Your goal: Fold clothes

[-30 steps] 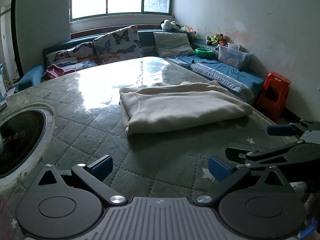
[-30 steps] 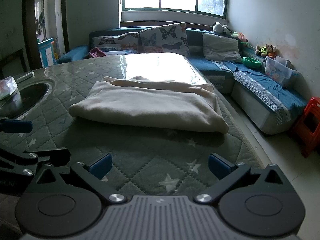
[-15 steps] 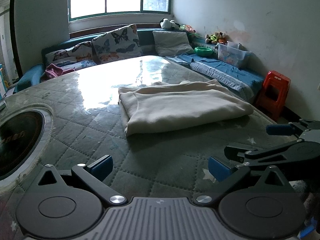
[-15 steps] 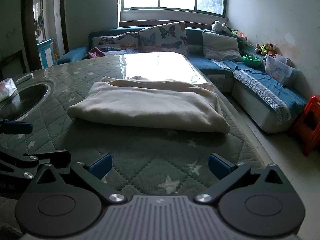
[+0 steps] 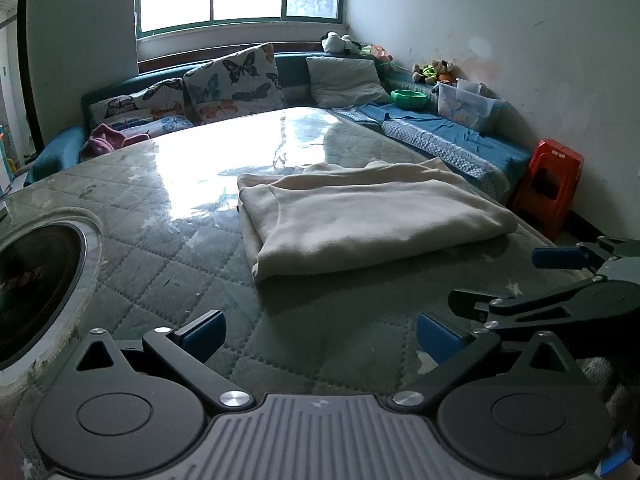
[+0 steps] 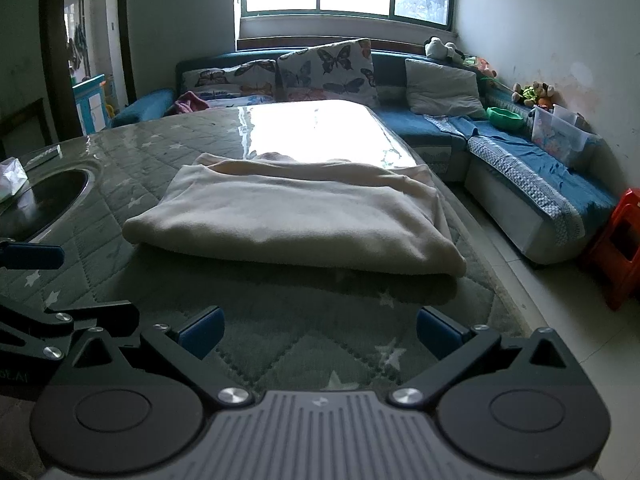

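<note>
A cream garment [image 5: 368, 216] lies folded into a thick rectangle on the green quilted table cover [image 5: 192, 280]; the right wrist view shows the same garment [image 6: 296, 220] ahead. My left gripper [image 5: 318, 338] is open with nothing between its blue pads, a short way in front of the garment's near left corner. My right gripper [image 6: 318, 336] is open too and holds nothing, hovering before the garment's near folded edge. In the left wrist view the right gripper [image 5: 516, 292] shows at the right; in the right wrist view one left gripper's fingertip [image 6: 32, 257] shows at the left.
A round black cooktop [image 5: 36, 284] is set into the table at the left. Blue sofas [image 6: 520, 168] with butterfly cushions wrap the far and right sides. A red stool [image 5: 548, 188] stands on the floor to the right. The table edge [image 6: 508, 300] falls away at right.
Both grippers have drifted slightly, so the garment sits a little nearer in view. The garment itself has not moved, and both grippers stay open.
</note>
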Motion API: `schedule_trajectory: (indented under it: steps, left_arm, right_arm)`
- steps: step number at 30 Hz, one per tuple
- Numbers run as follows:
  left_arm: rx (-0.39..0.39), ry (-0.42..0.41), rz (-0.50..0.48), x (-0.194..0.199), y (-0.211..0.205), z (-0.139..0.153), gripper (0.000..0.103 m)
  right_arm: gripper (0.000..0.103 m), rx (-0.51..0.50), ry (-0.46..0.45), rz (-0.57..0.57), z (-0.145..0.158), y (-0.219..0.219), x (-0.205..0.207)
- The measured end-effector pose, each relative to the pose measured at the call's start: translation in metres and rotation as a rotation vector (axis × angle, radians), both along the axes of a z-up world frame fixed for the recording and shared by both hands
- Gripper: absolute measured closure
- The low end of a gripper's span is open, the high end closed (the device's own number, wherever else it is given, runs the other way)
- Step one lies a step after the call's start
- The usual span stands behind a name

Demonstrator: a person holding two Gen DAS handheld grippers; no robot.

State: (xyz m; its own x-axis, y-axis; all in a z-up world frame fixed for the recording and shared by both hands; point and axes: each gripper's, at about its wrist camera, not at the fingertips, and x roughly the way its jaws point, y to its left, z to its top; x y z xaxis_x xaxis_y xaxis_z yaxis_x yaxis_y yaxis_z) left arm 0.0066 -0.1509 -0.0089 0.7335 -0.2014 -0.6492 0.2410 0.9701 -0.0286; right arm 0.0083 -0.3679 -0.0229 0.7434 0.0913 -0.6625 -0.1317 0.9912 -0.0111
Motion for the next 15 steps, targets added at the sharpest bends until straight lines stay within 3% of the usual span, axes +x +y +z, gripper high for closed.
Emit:
schedule_trajectory:
  steps: [15]
  left_arm:
    - [0.004, 0.010, -0.001, 0.016, 0.002, -0.001, 0.000]
  right_arm:
    - [0.000, -0.007, 0.004, 0.006, 0.001, 0.002, 0.017]
